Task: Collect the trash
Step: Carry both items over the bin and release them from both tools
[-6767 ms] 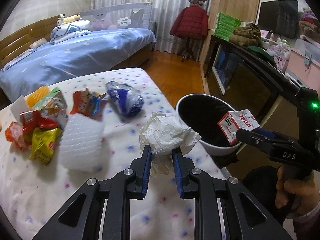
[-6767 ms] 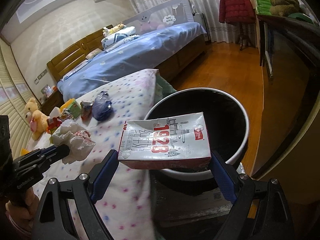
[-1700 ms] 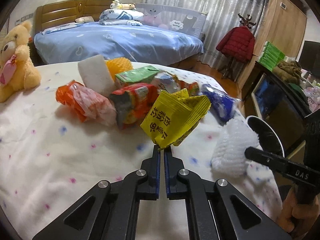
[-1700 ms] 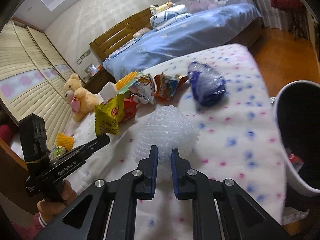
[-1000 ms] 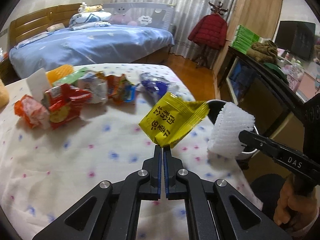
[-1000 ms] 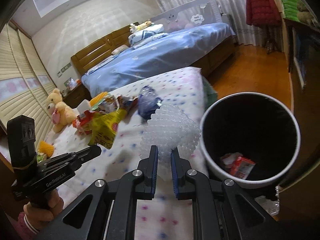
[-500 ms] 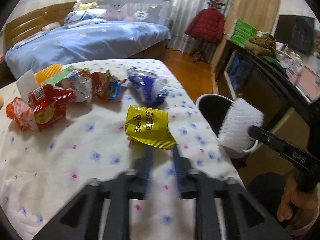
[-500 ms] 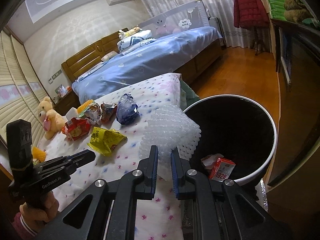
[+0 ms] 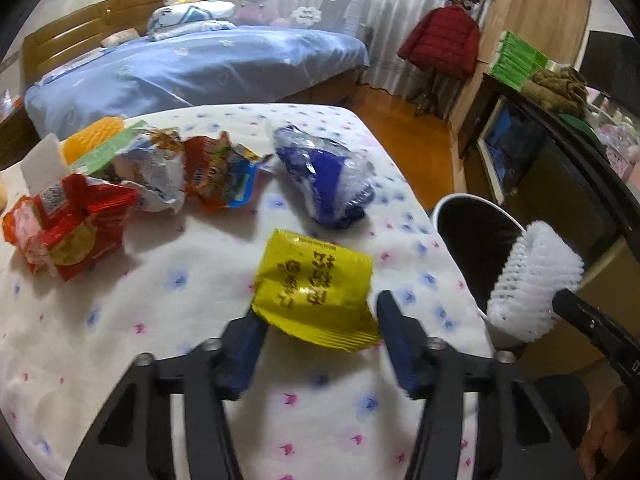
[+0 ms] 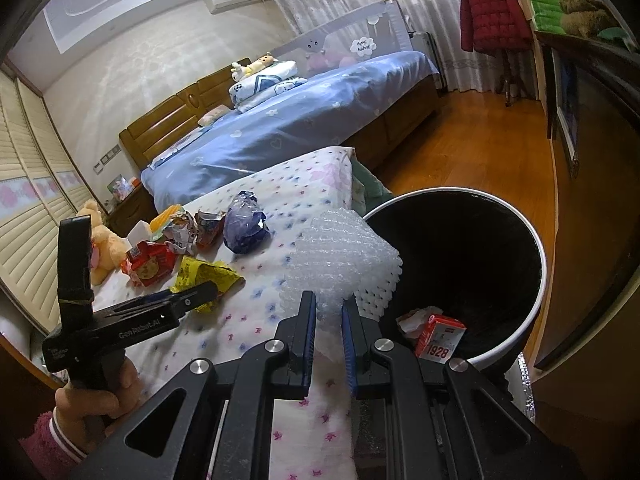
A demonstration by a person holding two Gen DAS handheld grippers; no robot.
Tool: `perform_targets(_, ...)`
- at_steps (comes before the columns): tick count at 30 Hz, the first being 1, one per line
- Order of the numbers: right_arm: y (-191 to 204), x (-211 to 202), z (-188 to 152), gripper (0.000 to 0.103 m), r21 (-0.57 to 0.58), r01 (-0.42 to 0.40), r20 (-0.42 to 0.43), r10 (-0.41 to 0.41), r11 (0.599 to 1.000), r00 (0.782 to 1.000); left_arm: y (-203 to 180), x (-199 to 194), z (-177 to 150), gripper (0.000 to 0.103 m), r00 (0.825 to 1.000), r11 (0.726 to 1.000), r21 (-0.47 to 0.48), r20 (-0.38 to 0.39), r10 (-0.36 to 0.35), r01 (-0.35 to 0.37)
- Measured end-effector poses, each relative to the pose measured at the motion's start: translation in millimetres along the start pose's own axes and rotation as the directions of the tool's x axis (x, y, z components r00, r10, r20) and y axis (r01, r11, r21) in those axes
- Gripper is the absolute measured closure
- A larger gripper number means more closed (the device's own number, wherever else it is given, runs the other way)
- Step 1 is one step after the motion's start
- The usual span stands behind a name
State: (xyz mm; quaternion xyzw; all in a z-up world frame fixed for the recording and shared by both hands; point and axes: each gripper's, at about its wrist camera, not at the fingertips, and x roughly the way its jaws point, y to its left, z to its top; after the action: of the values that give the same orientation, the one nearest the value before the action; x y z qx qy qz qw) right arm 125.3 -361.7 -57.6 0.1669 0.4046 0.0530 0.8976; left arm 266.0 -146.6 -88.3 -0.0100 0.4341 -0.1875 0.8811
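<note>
A yellow snack packet (image 9: 316, 292) lies flat on the dotted white bedspread (image 9: 160, 300). My left gripper (image 9: 320, 320) straddles its near edge; the jaws are opening and the pads do not press it. My right gripper (image 10: 328, 300) is shut on a white foam net (image 10: 340, 256), which it holds beside the rim of the black-lined white bin (image 10: 536, 280). Inside the bin lie a red-and-white carton (image 10: 440, 336) and crumpled paper. A blue plastic bag (image 9: 324, 176) and red wrappers (image 9: 72, 224) lie farther back on the bedspread.
A teddy bear (image 10: 102, 240) sits at the far left of the bedspread. A blue-covered bed (image 9: 192, 64) stands behind, and wooden floor runs past it. A dark cabinet (image 9: 560, 184) stands right of the bin. A red jacket (image 9: 440, 40) hangs at the back.
The left jaws have spread and let the yellow packet drop onto the bedspread. The right gripper has carried the foam net closer to the bin's rim.
</note>
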Motion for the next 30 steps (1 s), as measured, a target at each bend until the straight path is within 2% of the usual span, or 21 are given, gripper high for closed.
perform_targets(2, -1, 0, 1, 0.091, 0.000, 0.000, 0.001, 0.000, 1.000, 1.000, -3, 0, 1, 0.056, 1.000, 1.000, 0.013, 0.010, -0.001, 0.001)
perform_targets(10, -12, -4, 4, 0.091, 0.009, 0.020, 0.011, -0.020, 1.000, 1.000, -25, -13, -2, 0.058, 0.998, 0.996, 0.075, 0.046, -0.053, 0.049)
perform_targets(30, -69, -1, 11, 0.090, 0.074, 0.073, -0.022, -0.071, 0.995, 0.997, -85, 8, 14, 0.058, 0.992, 0.975, 0.185, 0.022, -0.126, 0.120)
